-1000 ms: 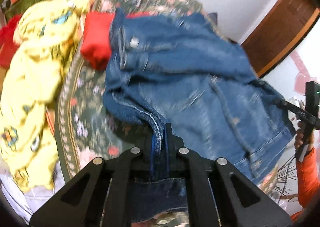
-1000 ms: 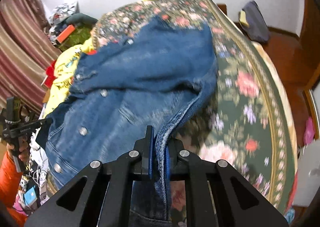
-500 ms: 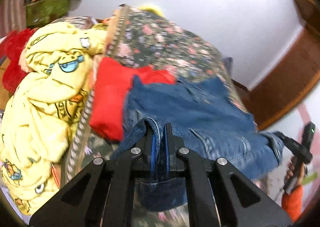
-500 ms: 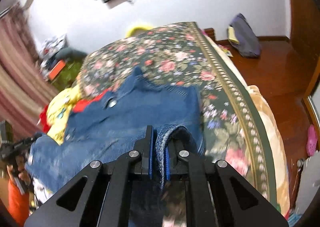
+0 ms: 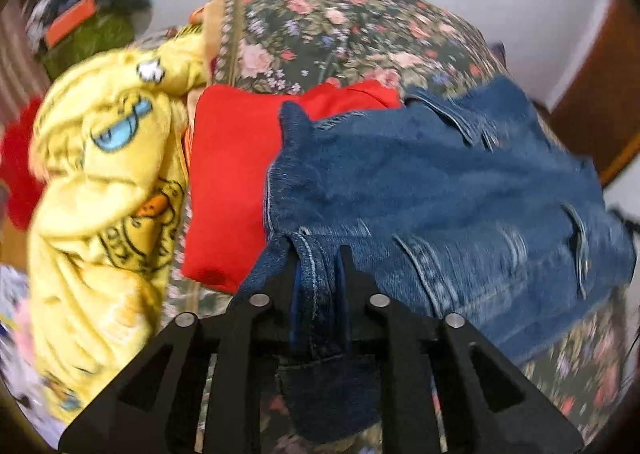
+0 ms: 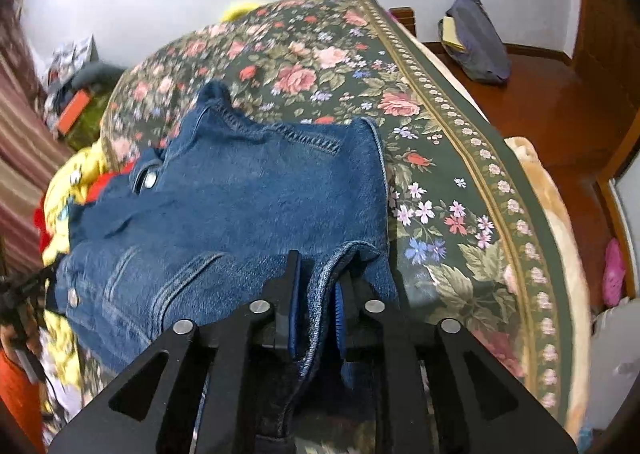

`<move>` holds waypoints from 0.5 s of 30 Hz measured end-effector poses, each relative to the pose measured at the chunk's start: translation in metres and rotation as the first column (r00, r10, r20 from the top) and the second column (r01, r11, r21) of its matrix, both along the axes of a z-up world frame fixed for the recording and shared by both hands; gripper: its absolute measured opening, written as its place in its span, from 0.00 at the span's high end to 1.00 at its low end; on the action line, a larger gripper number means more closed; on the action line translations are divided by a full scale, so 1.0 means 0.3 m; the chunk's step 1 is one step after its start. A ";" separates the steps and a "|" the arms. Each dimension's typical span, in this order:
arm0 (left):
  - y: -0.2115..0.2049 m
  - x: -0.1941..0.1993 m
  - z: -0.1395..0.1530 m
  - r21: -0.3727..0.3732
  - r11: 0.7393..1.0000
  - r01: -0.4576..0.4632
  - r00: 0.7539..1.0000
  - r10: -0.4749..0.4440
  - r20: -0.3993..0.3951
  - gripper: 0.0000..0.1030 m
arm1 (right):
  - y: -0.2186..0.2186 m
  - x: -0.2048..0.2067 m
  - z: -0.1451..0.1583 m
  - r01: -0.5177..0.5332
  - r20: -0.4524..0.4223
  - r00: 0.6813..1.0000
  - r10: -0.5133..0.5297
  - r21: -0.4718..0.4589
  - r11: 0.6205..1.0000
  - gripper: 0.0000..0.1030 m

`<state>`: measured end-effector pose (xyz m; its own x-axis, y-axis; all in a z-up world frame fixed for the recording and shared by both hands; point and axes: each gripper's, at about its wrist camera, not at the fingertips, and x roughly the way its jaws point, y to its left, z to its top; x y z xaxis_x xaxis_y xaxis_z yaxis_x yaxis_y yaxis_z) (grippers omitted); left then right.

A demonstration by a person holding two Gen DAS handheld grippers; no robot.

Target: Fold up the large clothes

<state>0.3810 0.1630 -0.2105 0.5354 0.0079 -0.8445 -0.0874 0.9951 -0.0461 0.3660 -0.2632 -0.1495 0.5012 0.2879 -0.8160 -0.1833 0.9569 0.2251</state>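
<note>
Blue denim jacket (image 5: 432, 190), folded over, lying on the floral bedspread (image 6: 440, 190), metal buttons and stitched seams showing, left edge over a red garment (image 5: 232, 174), near hem bunched and raised

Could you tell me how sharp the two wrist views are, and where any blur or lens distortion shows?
Left wrist view: the denim jacket and yellow blanket are smeared by motion blur, while the left gripper stays crisp. Right wrist view: sharper, the floral bedspread mostly readable, soft toward the lower edge. Both views: fisheye bending, dark corners.
</note>
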 end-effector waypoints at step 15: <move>0.053 -0.202 0.056 -0.231 0.973 -0.007 1.000 0.002 -0.025 0.59 | 0.026 -0.209 0.082 -0.039 0.059 0.997 0.040 -0.020 0.999 0.55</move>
